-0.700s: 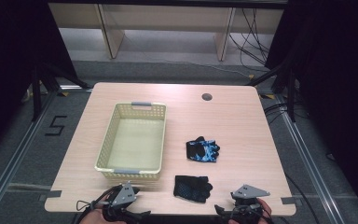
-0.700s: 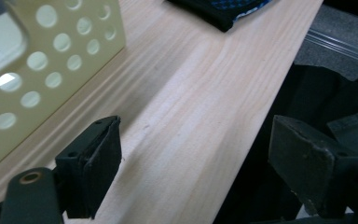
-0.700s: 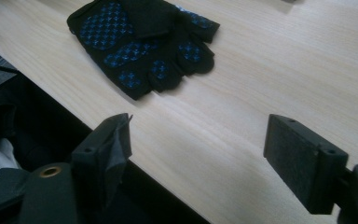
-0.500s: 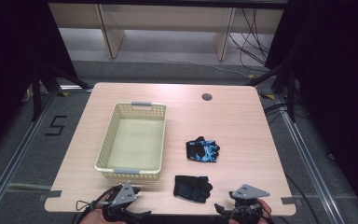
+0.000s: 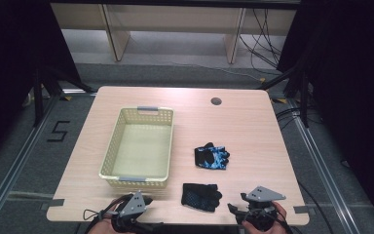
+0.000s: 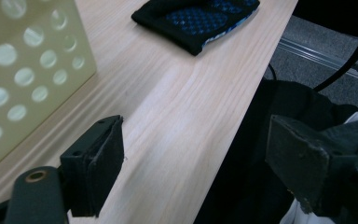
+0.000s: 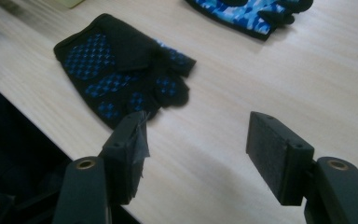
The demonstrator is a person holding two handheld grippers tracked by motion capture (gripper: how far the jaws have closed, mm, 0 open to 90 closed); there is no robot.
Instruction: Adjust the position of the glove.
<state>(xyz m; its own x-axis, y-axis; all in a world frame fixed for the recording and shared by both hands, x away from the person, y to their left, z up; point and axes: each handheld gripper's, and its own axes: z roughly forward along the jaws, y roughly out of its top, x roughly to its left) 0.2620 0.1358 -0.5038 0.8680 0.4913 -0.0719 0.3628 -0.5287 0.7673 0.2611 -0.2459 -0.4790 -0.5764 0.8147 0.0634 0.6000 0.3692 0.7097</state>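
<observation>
Nothing moved since earlier; both grippers (image 5: 146, 200) (image 5: 236, 210) agape, empty; knit dotted glove (image 5: 201, 196) flat beside perforated plastic basket (image 5: 137, 180).

A pale wooden table (image 5: 253, 126) stands on grey floor (image 5: 175, 73); dark curtains (image 5: 350, 73) flank it; cables (image 5: 258, 44) trail behind.

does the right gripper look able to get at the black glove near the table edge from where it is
Probably yes. The right gripper is open, and the black glove lies flat on bare table just ahead and to its left, with nothing between them.
</observation>
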